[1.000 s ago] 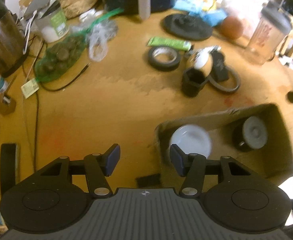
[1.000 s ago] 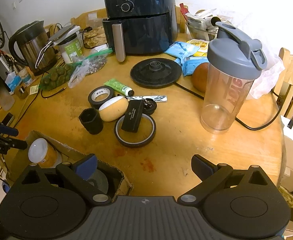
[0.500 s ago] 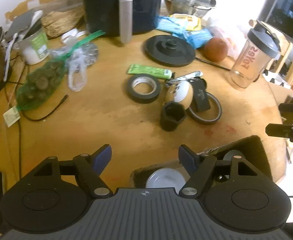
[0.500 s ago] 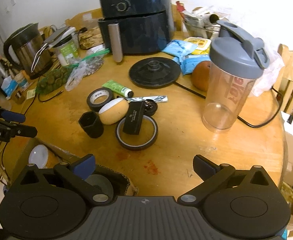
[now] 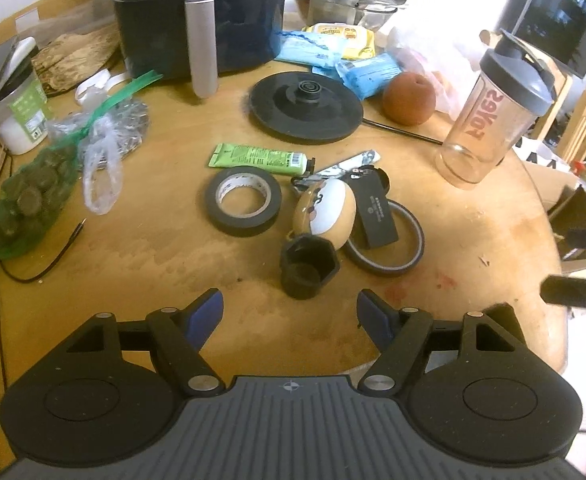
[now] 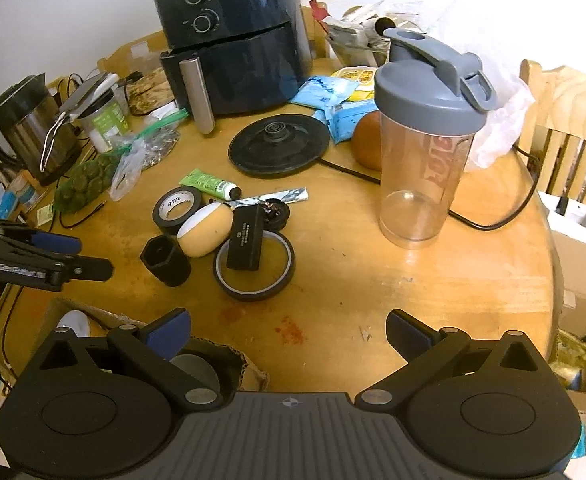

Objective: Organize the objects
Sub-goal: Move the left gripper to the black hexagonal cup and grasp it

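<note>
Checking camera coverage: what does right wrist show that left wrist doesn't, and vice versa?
Right wrist only: the steel kettle, the cardboard box at the table's near edge with a white lid inside, and the wooden chair.
Left wrist only: a dark screen at upper right.
Both: the air fryer, shaker bottle, black tape roll, hexagonal black cup, green tube and kettle base. Each view catches the other gripper, left gripper, right gripper, both open and empty.
</note>
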`<state>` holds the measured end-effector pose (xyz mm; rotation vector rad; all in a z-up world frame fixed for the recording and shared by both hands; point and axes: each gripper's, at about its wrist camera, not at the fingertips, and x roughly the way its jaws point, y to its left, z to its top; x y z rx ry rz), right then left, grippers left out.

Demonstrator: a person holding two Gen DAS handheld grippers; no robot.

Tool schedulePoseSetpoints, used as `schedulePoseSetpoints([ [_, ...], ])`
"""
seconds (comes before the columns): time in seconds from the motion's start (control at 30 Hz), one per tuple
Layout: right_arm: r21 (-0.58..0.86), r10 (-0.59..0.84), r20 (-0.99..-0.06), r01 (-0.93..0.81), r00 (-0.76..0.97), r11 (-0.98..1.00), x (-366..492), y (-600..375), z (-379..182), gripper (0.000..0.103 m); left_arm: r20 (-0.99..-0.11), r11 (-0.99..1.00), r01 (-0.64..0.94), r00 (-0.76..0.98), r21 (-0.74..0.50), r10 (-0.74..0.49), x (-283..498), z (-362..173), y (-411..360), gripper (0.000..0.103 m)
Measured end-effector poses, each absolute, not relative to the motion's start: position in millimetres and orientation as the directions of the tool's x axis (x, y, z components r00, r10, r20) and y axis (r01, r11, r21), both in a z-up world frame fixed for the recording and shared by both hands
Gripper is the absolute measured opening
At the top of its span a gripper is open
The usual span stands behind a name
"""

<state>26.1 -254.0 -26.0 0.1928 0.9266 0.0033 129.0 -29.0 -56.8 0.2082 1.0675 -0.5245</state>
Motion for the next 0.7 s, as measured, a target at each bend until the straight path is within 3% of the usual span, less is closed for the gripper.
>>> schedulePoseSetpoints([
  [0.47, 0.146, 0.023, -0.805, 0.159, 0.593, 0.976, 3.9, -259.3, -22.3, 0.103, -0.892, 0.895, 0.442, 0.377, -0.061, -0.247, 149.6, -78.3, -69.5, 0.072],
  [0.57, 0.138, 0.003, -0.807, 0.183, 0.591, 0.973, -5.0, -262.6, -21.6, 0.103, -0.898, 0.907, 0.417, 0.375, -0.059, -0.231, 154.6, -83.0, -72.2, 0.061],
  [0.67, 0.141, -0.014, -0.807, 0.216, 0.59, 0.966, -13.6, -268.2, -21.8, 0.103, -0.903, 0.916, 0.401, 0.384, -0.025, -0.193, 157.5, -87.2, -75.3, 0.058],
  [0.7, 0.142, -0.018, -0.808, 0.224, 0.589, 0.964, -15.6, -270.1, -22.0, 0.103, -0.906, 0.917, 0.399, 0.381, -0.02, -0.185, 158.4, -88.8, -76.1, 0.052],
])
